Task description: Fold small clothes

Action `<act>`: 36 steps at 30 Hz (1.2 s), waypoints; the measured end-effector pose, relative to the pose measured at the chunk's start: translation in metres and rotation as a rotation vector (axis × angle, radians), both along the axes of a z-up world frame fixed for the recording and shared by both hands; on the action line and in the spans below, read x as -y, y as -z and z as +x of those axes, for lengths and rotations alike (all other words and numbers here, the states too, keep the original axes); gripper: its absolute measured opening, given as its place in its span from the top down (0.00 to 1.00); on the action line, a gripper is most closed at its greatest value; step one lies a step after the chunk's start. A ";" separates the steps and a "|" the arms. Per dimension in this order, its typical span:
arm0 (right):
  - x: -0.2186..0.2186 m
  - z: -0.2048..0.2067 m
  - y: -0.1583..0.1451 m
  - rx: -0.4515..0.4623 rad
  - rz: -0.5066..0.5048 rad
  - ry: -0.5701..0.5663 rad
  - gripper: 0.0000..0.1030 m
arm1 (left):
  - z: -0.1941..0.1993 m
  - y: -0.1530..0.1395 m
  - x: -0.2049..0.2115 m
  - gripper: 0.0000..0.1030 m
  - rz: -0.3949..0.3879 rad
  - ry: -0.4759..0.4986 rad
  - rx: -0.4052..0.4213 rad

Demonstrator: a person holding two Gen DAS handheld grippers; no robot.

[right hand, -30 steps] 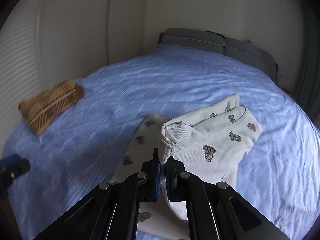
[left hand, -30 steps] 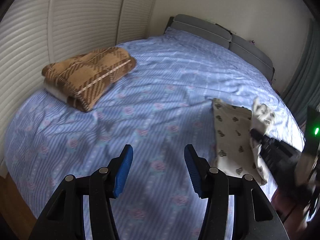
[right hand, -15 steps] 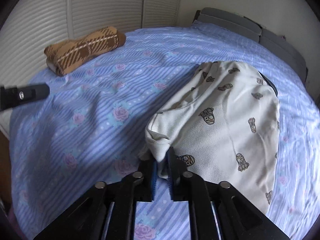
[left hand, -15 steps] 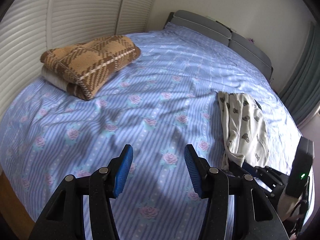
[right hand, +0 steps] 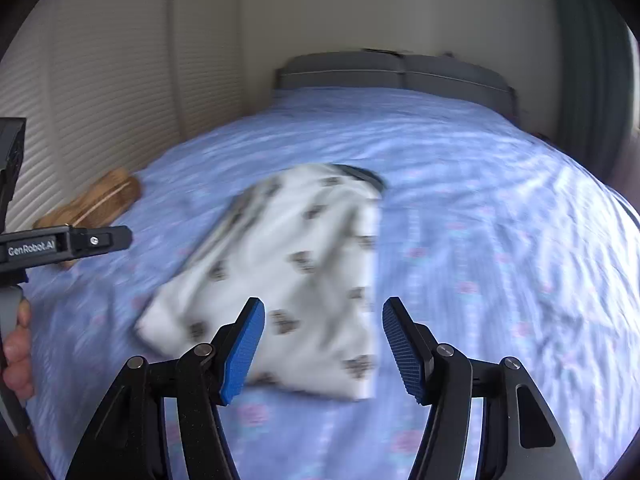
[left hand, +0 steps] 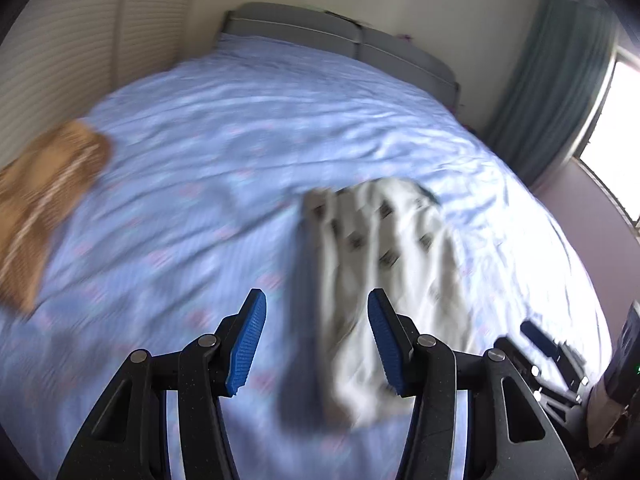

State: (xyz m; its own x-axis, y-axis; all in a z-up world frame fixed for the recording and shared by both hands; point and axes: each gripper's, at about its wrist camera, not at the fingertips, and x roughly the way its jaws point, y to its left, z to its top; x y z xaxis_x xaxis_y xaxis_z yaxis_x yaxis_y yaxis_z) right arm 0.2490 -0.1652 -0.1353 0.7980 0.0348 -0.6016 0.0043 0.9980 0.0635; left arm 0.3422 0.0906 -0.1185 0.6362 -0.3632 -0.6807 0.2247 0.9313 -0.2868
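A small white garment with dark printed figures (right hand: 296,264) lies folded on the blue flowered bed sheet (right hand: 500,240). It also shows in the left wrist view (left hand: 388,264), blurred. My right gripper (right hand: 322,346) is open and empty, just in front of the garment's near edge. My left gripper (left hand: 314,340) is open and empty, above the garment's left near edge. The left gripper's body (right hand: 68,244) shows at the left of the right wrist view, and the right gripper's body (left hand: 552,356) at the lower right of the left wrist view.
A folded brown plaid blanket (left hand: 44,200) lies at the bed's left side near the slatted wall (left hand: 80,48). A grey headboard (right hand: 396,72) stands at the far end. A green curtain (left hand: 552,92) and a window are at the right.
My right gripper has opened and let go of the garment, which now lies flat on the bed. My left gripper has swung right toward the garment. Both views are blurred by motion.
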 end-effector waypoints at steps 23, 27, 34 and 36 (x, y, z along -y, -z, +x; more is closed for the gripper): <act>0.071 0.037 0.005 0.000 0.097 0.255 0.40 | 0.133 0.045 0.055 0.87 0.003 0.098 -0.157; 0.071 0.033 0.006 0.000 0.100 0.249 0.40 | 0.113 0.021 0.042 0.88 0.007 0.034 -0.081; 0.062 0.031 0.005 -0.009 0.095 0.218 0.40 | 0.128 0.045 0.045 0.84 0.084 0.033 -0.149; 0.057 0.030 0.003 -0.010 0.073 0.192 0.40 | 0.123 0.045 0.045 0.71 0.087 0.038 -0.146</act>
State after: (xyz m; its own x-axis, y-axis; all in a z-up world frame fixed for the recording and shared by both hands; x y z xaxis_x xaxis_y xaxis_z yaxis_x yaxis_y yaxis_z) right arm 0.2787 -0.2226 -0.1378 0.7883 -0.0734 -0.6108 0.1949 0.9715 0.1348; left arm 0.4657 0.0454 -0.1638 0.5148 -0.3205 -0.7952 0.2220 0.9457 -0.2374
